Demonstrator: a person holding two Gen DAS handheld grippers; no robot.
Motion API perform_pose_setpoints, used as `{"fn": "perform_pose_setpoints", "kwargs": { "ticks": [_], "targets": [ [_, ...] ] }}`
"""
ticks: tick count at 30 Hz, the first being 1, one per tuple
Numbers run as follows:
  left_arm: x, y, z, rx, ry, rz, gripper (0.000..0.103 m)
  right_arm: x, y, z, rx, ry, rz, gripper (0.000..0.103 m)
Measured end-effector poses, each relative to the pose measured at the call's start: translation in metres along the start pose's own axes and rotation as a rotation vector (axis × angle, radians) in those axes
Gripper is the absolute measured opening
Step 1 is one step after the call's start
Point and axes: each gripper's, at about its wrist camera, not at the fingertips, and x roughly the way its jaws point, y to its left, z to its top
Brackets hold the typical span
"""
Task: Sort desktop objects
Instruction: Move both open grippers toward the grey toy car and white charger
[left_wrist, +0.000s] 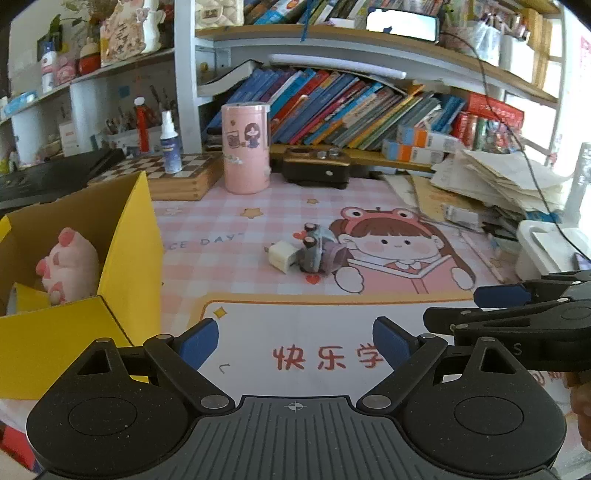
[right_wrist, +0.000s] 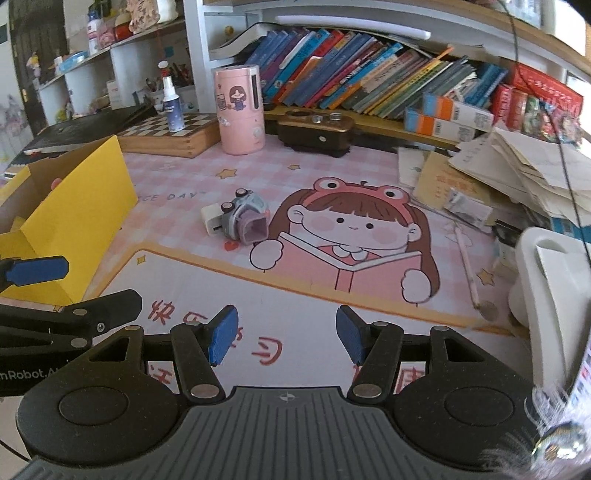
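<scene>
Both grippers hang empty over the lower part of the desk (left_wrist: 258, 229), presumably between picks. The left gripper (left_wrist: 295, 343) stands spread wide with nothing between its pads; the right gripper (right_wrist: 286, 334) is partly spread, also holding nothing. The yellow cardboard box (left_wrist: 129, 258), at the left of both views, already holds a pink plush pig (left_wrist: 68, 266), so it likely serves as the collecting bin. A white charger plug (left_wrist: 281, 255) and small toy car (left_wrist: 319, 253), touching, wait mid-frame on the pink mat.
</scene>
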Motion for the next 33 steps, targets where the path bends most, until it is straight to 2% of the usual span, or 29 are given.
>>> {"fn": "perform_pose_setpoints", "kwargs": {
  "ticks": [17, 33],
  "targets": [
    [0.023, -0.009, 0.023, 0.018, 0.0, 0.129, 0.092, 0.045, -0.022, 0.034, -0.072, -0.014, 0.116, 0.059],
    [0.025, -0.008, 0.028, 0.043, 0.007, 0.188, 0.092, 0.096, -0.002, 0.065, -0.227, -0.034, 0.218, 0.063]
  ]
}}
